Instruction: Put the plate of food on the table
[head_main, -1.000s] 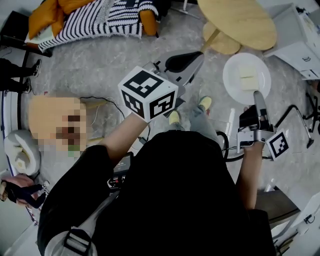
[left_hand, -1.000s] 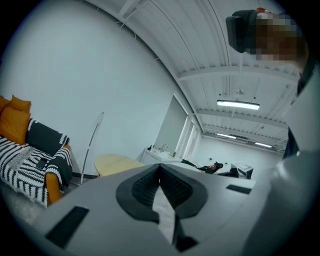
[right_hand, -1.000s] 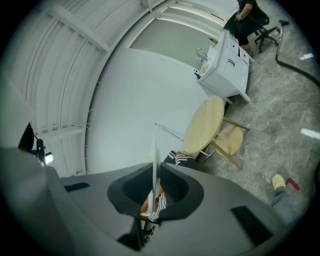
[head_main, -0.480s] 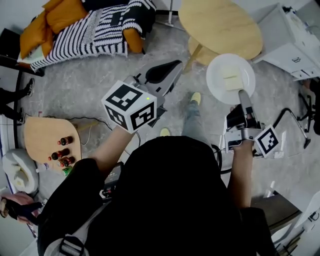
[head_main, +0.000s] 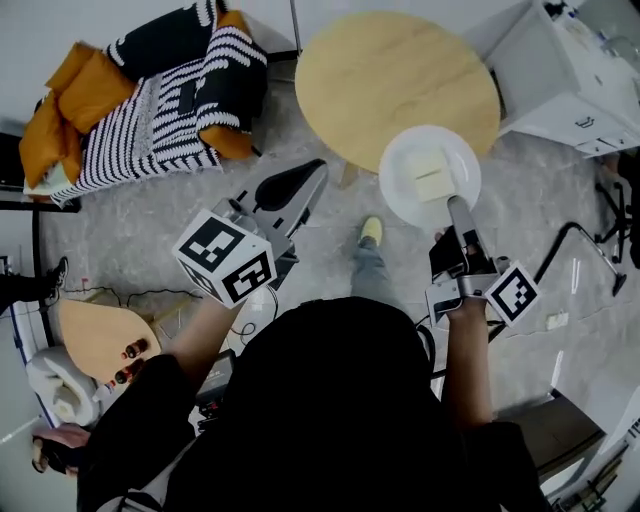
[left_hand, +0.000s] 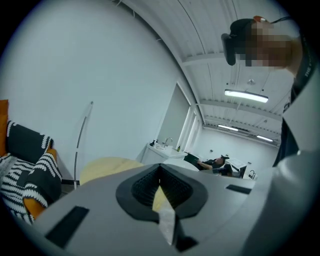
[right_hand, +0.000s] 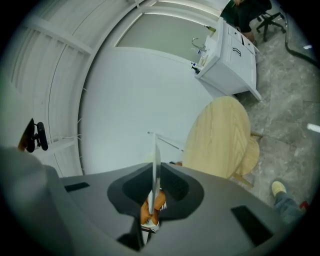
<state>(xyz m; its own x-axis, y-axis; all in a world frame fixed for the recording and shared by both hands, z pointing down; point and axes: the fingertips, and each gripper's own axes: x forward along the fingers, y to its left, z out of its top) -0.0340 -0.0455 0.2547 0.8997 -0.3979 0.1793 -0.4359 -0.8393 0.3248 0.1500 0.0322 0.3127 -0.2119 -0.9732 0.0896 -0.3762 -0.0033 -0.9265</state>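
Observation:
A white plate (head_main: 430, 178) carries pale square pieces of food (head_main: 428, 177). My right gripper (head_main: 455, 206) is shut on its near rim and holds it level in the air. In the head view the plate's far part overlaps the front right edge of the round wooden table (head_main: 385, 80). The right gripper view shows the plate's rim (right_hand: 155, 160) edge-on between the jaws of the right gripper (right_hand: 152, 192), with the table (right_hand: 220, 135) beyond. My left gripper (head_main: 298, 185) is raised to the left of the plate, shut and empty; the left gripper (left_hand: 160, 192) faces the table (left_hand: 107, 167).
A striped armchair with orange cushions (head_main: 150, 100) stands to the left of the table. A white cabinet (head_main: 560, 80) is at the right. A small wooden stand with bottles (head_main: 100, 340) sits at lower left. The person's yellow shoe (head_main: 371, 232) is near the table's base.
The right gripper has carried the plate closer to the round table, from beside it to over its front edge. The left gripper has shifted left in the head view.

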